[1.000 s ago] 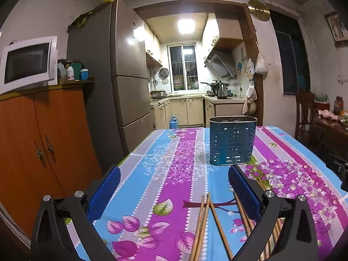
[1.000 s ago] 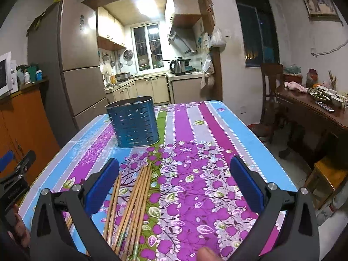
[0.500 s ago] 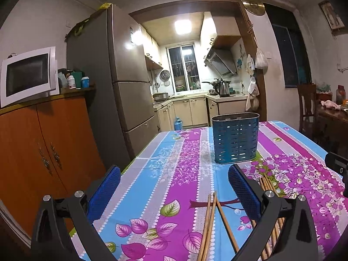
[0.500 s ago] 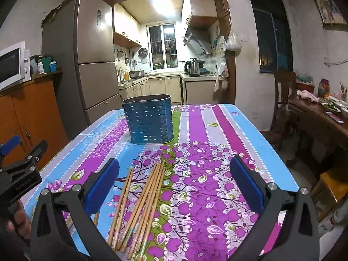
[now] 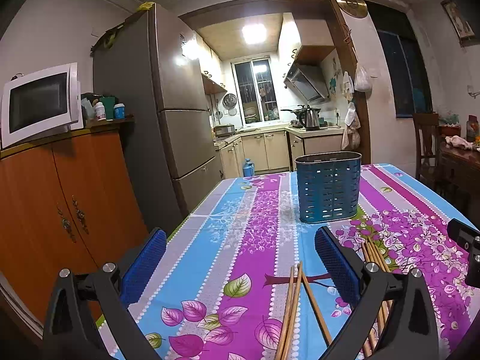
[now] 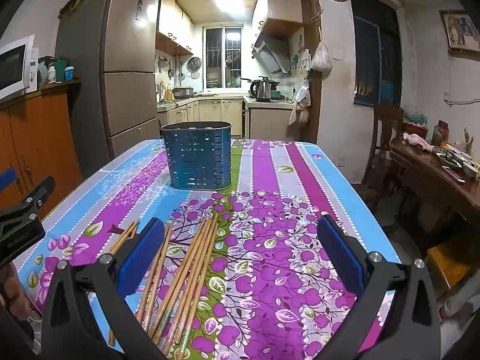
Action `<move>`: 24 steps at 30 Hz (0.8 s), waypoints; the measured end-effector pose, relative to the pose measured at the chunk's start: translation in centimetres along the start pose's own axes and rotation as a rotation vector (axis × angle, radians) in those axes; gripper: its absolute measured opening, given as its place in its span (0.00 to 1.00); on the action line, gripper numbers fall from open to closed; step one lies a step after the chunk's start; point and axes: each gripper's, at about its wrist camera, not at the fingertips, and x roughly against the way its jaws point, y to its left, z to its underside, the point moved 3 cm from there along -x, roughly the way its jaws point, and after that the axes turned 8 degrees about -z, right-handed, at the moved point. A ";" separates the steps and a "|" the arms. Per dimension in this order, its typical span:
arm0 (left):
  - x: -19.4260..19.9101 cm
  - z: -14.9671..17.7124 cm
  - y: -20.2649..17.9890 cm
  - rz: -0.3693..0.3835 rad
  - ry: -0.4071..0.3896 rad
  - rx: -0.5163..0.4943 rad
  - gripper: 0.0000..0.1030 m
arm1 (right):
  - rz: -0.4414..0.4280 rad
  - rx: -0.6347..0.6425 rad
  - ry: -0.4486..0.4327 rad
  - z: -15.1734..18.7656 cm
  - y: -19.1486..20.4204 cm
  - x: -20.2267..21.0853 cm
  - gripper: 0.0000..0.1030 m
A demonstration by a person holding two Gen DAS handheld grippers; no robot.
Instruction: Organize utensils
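Observation:
Several wooden chopsticks (image 6: pixel 186 267) lie loose on the flowered tablecloth (image 6: pixel 270 240), near its front edge; they also show in the left wrist view (image 5: pixel 295 303). A blue perforated utensil holder (image 6: pixel 198 156) stands upright farther back, also seen in the left wrist view (image 5: pixel 328 187). My left gripper (image 5: pixel 240 258) is open and empty above the table's front left. My right gripper (image 6: pixel 240 252) is open and empty, hovering just above the chopsticks, its left finger over them.
An orange cabinet (image 5: pixel 60 204) with a microwave (image 5: pixel 39 102) and a grey fridge (image 5: pixel 162 114) stand left of the table. A dark wooden side table (image 6: pixel 435 174) with dishes and a chair (image 6: pixel 384 138) stand to the right. The kitchen lies behind.
Both grippers have tilted up and pulled back a little, so the holder and chopsticks sit lower and nearer in view. Both stay open.

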 end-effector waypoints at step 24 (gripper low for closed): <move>-3.2 0.8 5.7 0.262 0.179 0.108 0.96 | 0.075 0.103 -0.008 -0.6 -2.1 1.7 0.95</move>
